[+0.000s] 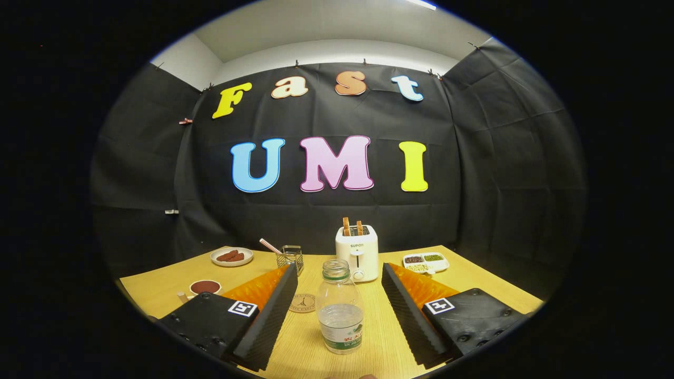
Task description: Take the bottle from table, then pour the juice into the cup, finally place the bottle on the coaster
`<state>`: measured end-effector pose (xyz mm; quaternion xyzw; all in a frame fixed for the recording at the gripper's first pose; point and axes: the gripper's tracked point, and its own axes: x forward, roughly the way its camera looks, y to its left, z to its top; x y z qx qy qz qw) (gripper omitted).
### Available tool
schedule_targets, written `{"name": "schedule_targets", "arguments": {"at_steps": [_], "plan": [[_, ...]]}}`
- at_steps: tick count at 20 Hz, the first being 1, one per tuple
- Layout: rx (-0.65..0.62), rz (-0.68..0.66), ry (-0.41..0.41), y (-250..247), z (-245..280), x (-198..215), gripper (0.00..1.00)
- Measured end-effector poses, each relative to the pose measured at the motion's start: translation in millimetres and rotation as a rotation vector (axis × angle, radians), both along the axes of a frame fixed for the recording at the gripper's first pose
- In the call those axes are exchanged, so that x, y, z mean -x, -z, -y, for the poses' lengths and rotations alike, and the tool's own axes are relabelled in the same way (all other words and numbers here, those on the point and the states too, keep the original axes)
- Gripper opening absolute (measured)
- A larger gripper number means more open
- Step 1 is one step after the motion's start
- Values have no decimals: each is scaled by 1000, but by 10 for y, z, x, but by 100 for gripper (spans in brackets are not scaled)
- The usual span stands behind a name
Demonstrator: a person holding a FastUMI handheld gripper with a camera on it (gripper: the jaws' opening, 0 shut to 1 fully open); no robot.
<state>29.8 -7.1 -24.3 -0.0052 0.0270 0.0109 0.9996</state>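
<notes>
Gripper view
Fingers: the gripper [337, 310] is spread wide, its 2 black ribbed fingers [271, 316] holding nothing and touching nothing.
Bottle: a clear plastic bottle [340, 308] stands upright on the worktop [474, 279] between the fingers, with a gap to each; no cap on its mouth, clear liquid in its lower part, a label around the base.
Coaster: a round brown coaster [303, 302] lies flat just beside the bottle, next to the left finger's inner face.
Cup: a white cup [205, 288] with dark red contents sits beyond the left finger's outer side.
Toaster: a white toaster [357, 251] with 2 slices standing up in it is beyond the bottle, by the wall.
Other things: a plate [231, 256] with brown pieces, a small wire basket [290, 258] with a striped straw beside it, and a divided tray [425, 261] of beans sit along the far part of the worktop.
</notes>
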Motion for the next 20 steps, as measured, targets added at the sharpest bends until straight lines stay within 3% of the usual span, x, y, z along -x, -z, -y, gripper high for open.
{"name": "schedule_targets", "arguments": {"at_steps": [20], "plan": [[39, -134, -6, 774, 58, -336, 99]]}}
